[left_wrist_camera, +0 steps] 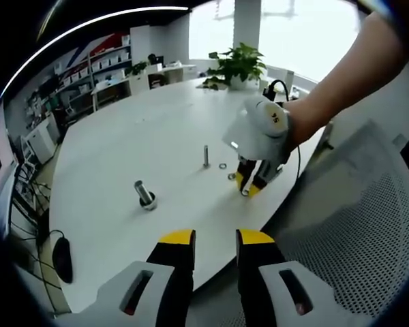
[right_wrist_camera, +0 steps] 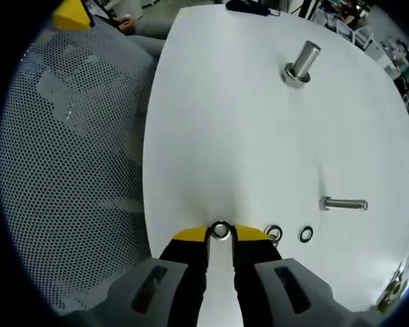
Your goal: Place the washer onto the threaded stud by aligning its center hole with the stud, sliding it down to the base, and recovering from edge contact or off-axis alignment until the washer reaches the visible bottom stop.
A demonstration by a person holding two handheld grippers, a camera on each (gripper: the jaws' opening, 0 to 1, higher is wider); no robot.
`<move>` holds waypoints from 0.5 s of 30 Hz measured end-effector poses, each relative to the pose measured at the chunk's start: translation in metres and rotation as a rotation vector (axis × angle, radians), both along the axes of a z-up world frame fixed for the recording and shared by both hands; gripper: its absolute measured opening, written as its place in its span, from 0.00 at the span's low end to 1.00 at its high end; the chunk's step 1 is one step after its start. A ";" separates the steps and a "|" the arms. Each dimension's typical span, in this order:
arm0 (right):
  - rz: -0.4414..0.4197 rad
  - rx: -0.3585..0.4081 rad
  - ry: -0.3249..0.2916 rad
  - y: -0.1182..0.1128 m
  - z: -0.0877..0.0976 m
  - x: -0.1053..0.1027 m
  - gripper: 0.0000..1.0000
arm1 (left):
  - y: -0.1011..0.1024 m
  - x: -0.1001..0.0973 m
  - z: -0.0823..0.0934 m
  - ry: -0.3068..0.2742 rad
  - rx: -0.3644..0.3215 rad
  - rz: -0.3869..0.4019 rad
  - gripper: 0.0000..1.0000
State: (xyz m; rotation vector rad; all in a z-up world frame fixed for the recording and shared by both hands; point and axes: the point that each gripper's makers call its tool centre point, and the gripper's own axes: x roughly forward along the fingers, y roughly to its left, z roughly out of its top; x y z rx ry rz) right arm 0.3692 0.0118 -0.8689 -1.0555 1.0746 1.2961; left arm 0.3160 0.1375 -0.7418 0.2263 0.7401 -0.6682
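On the table [right_wrist_camera: 211,102], a washer [right_wrist_camera: 221,230] sits between the right gripper's [right_wrist_camera: 221,235] tips near the table's edge beside the mesh chair [right_wrist_camera: 68,170]. Two more washers [right_wrist_camera: 273,233] lie just beside it. A thin stud [right_wrist_camera: 343,203] stands further in, and a thick bolt [right_wrist_camera: 300,65] stands well beyond, toward the middle. A potted plant [left_wrist_camera: 237,66] stands at the far edge.
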 end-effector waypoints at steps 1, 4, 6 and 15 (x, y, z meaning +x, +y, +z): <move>0.000 0.003 0.002 -0.001 0.000 0.000 0.16 | 0.000 0.000 0.000 -0.001 0.000 0.000 0.22; 0.008 0.008 0.002 -0.003 0.000 -0.002 0.17 | 0.000 0.000 0.000 0.000 -0.001 0.000 0.22; 0.019 0.007 -0.007 -0.004 0.000 -0.003 0.18 | 0.000 0.000 0.000 -0.002 0.000 0.000 0.22; 0.081 -0.020 -0.042 -0.003 -0.001 -0.004 0.15 | -0.001 0.000 0.000 -0.005 -0.001 -0.003 0.21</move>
